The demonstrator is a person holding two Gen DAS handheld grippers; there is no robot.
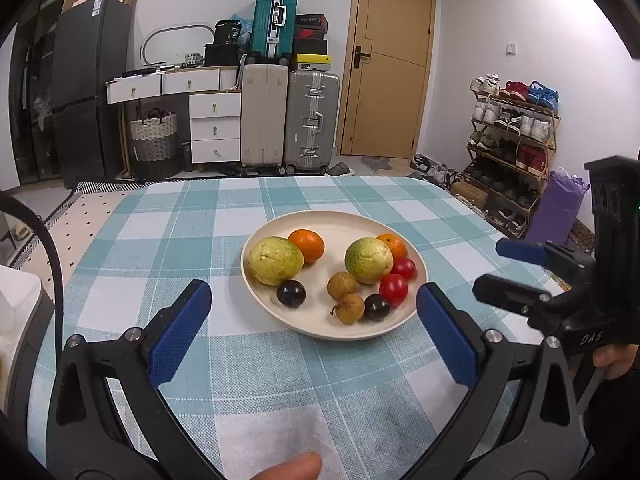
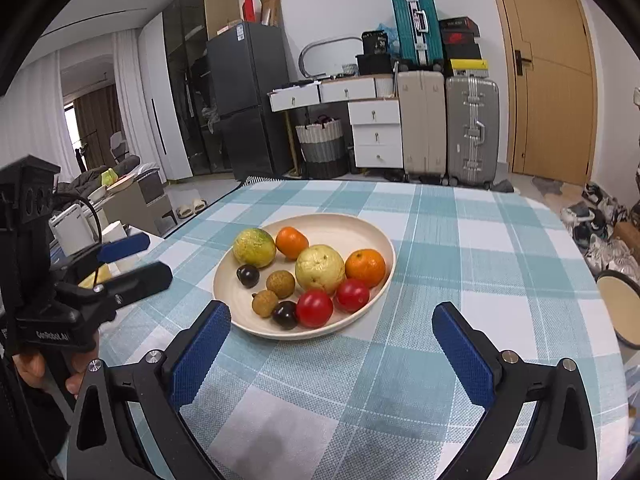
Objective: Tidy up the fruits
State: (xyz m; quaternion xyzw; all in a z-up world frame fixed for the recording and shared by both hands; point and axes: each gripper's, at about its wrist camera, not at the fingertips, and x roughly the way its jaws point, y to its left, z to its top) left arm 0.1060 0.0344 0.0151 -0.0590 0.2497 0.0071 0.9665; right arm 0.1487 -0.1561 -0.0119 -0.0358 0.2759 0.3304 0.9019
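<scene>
A cream plate sits mid-table on the blue checked cloth. It holds two green guavas, two oranges, two red tomatoes, two dark plums and two brown longans. My left gripper is open and empty just short of the plate's near rim. My right gripper is open and empty, near the plate's front right; it also shows in the left wrist view.
The table's right edge drops to a shoe rack and a purple bag. A round stool stands off the right side. Suitcases, drawers and a door line the far wall.
</scene>
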